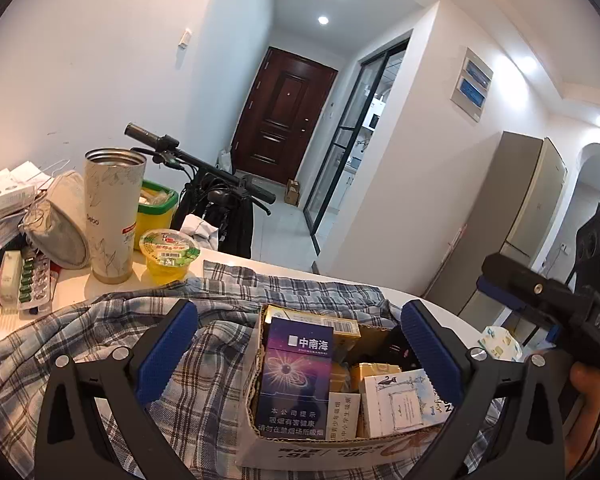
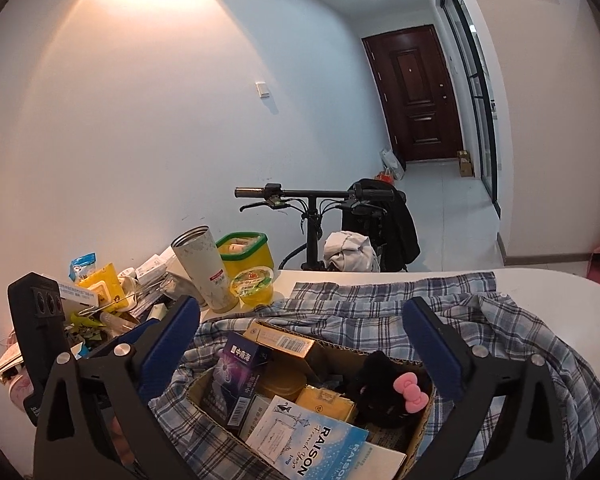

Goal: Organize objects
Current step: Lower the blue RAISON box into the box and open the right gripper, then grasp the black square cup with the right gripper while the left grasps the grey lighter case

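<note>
Both claws stand released, jaws spread wide with nothing pressed between the blue pads. The left claw (image 1: pixel 298 350) brackets an open cardboard box (image 1: pixel 260 446) that sits on a plaid shirt (image 1: pixel 100 344) spread over the white bench (image 2: pixel 540 280). Upright between its fingers is a purple cigarette pack (image 1: pixel 296 380), against the box's left wall; to the right of it stands a pale blue RAISON pack (image 1: pixel 400 404), close to the right pad but apart from it.

The right claw (image 2: pixel 300 348) hovers above the same box, the RAISON pack (image 2: pixel 312 440) lying flat below it and a black furry item with a pink bow (image 2: pixel 410 394) just inside its right finger.

Left of both claws the bench is crowded: a tall tumbler (image 1: pixel 114 212), a jelly cup (image 1: pixel 170 254) and loose packets. To the right, beyond the shirt's edge, the bench lies bare up to its rounded rim. Ahead, a bicycle handlebar (image 2: pixel 312 193) stands past the far edge.
</note>
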A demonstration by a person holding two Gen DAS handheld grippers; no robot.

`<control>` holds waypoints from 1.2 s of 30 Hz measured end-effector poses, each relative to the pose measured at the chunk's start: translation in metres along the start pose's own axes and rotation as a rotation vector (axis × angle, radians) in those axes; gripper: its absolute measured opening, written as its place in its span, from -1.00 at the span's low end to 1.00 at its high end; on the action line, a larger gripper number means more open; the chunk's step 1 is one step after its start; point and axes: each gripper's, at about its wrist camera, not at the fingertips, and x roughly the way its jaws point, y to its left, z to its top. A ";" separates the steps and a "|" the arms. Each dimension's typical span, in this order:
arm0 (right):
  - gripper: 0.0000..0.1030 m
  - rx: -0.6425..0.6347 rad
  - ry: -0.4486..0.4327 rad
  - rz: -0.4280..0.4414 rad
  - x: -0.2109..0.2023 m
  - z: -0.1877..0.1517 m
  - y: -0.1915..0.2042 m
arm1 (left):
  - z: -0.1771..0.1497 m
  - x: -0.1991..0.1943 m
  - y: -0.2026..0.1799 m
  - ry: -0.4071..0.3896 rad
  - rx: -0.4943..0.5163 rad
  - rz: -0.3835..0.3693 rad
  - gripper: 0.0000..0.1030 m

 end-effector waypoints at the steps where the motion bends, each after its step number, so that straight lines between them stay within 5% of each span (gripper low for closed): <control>1: 0.99 -0.009 -0.011 0.003 -0.003 0.001 0.002 | 0.000 0.000 -0.002 0.001 0.007 -0.003 1.00; 11: 0.99 -0.179 -0.108 -0.035 -0.058 0.013 0.041 | 0.005 -0.008 -0.008 -0.004 0.037 -0.093 1.00; 16: 1.00 -0.235 -0.164 -0.028 -0.109 -0.014 0.051 | 0.009 -0.011 -0.003 0.007 -0.029 -0.197 1.00; 27: 0.99 -0.209 0.243 -0.109 -0.085 -0.152 -0.003 | 0.002 -0.012 -0.020 -0.001 0.073 -0.142 1.00; 29: 0.80 -0.171 0.310 -0.098 -0.070 -0.159 -0.015 | -0.001 -0.008 -0.023 0.011 0.091 -0.125 1.00; 31: 0.14 -0.140 0.381 -0.137 -0.055 -0.164 -0.024 | -0.004 -0.005 -0.026 0.018 0.111 -0.105 1.00; 34: -0.37 -0.136 0.463 -0.145 -0.042 -0.171 -0.027 | -0.008 -0.002 -0.030 0.027 0.133 -0.095 1.00; 36: -0.41 -0.156 0.461 -0.160 -0.044 -0.171 -0.024 | -0.009 -0.001 -0.033 0.028 0.147 -0.092 1.00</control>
